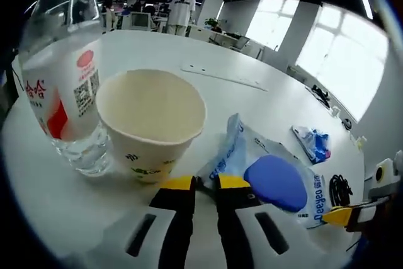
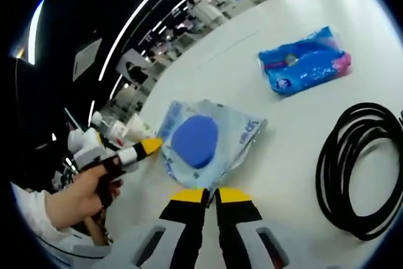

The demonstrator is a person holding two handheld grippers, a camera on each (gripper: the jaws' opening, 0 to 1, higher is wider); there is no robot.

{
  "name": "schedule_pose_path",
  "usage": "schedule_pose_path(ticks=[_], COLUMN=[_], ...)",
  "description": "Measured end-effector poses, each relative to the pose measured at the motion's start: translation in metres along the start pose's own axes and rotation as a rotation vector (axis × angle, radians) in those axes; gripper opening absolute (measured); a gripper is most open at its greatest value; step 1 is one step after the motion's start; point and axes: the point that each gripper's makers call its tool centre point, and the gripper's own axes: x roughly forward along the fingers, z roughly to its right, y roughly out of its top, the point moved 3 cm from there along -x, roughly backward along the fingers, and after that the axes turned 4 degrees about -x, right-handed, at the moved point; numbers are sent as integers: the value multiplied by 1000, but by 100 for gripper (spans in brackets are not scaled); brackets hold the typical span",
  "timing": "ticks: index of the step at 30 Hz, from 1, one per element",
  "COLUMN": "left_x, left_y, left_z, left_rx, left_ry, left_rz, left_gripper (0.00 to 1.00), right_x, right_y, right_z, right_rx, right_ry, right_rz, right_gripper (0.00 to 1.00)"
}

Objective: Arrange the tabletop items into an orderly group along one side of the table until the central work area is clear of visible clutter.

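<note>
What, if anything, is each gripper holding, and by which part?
Both grippers are shut on the clear packet with the blue disc. The left gripper pinches one edge of it, the right gripper pinches the edge nearest its own camera.

Bright daylight from windows (image 1: 334,48); ceiling strip lights (image 2: 135,20) glare; fisheye edges warped, blurred.
</note>
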Motion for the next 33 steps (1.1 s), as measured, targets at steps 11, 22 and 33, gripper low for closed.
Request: schedule_pose_path(ticks=[11,22,33], left_x=[-15,-21,-9], left_y=[2,7,-6], left_z=[5,14,13], left_rx=[-9,-61,-92], left_ry=[-25,-68,-63], left_rz=[-3,43,-9], left_gripper=[0,0,0], right_x=[-3,13,42], right_y=[30,97,103], right_z=[1,13,28], right_rx=[-166,-367,-466], right_ry=[-6,-32,-76], right_rz=[-9,-2,-84], right_gripper=[0,0,0])
